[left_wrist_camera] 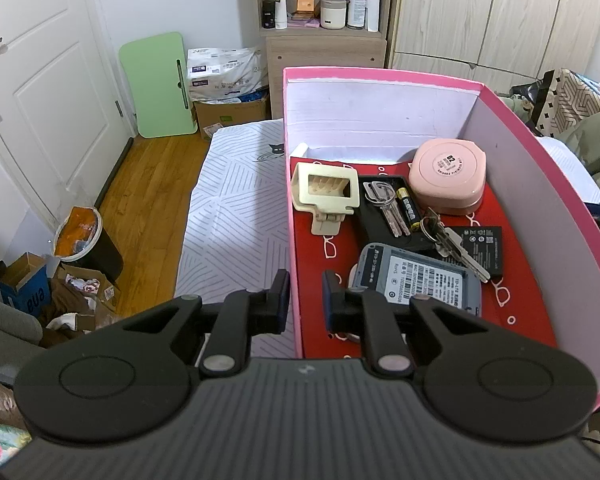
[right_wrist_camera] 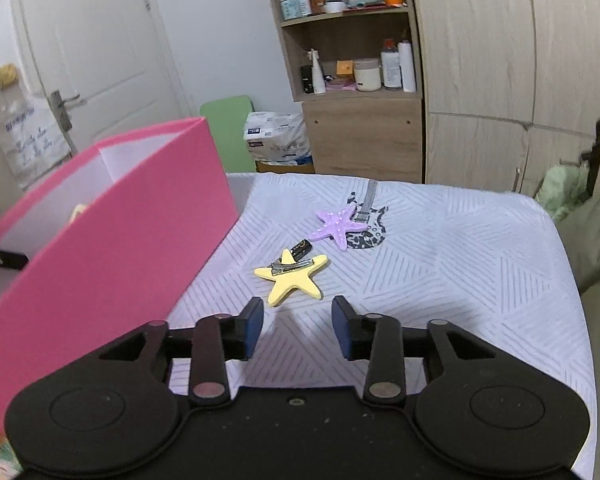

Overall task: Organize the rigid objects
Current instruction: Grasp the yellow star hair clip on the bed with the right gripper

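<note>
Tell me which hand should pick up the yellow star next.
Right. Its tongs are open and point at the yellow star lying on the bedsheet just ahead. The left tongs are clamped on the pink box's wall, steadying it.

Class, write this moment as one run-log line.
left gripper: gripping pink box wall | right gripper: open, empty, near yellow star | purple star: on bed

Both the left gripper (left_wrist_camera: 305, 300) and right gripper (right_wrist_camera: 297, 326) are black, with 2 blue-padded fingers.
</note>
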Demonstrator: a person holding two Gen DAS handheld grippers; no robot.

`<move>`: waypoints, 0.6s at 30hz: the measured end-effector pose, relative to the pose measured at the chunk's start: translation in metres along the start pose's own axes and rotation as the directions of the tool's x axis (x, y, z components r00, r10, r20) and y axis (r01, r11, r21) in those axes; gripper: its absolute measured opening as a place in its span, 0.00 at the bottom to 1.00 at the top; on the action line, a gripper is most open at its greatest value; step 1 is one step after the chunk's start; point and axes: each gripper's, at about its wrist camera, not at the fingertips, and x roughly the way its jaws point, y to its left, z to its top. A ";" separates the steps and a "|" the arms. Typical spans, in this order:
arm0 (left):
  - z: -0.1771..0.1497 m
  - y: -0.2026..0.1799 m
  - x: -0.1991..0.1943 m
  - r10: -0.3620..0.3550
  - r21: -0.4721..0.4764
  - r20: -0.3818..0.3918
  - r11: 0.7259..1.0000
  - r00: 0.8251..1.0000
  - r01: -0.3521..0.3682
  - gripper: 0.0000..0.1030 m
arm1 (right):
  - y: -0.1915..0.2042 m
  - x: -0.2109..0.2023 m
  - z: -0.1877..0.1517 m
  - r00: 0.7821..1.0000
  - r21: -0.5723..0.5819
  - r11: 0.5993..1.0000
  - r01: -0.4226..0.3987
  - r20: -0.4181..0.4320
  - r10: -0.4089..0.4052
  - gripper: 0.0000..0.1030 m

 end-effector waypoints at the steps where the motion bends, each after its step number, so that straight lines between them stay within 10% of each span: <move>1: 0.000 0.000 -0.001 -0.001 -0.003 0.001 1.000 1.000 0.001 0.14 | 0.002 0.002 -0.001 1.000 -0.019 1.000 0.005 0.004 -0.005 0.48; 5: -0.001 0.001 -0.001 -0.002 -0.004 0.002 1.000 1.000 0.002 0.14 | 0.007 0.016 0.001 1.000 -0.038 0.999 -0.027 0.004 0.027 0.67; 18: -0.001 0.002 -0.001 -0.007 -0.011 0.005 1.000 1.000 0.007 0.14 | 0.022 0.048 0.001 0.996 -0.117 0.990 0.080 0.045 -0.076 0.66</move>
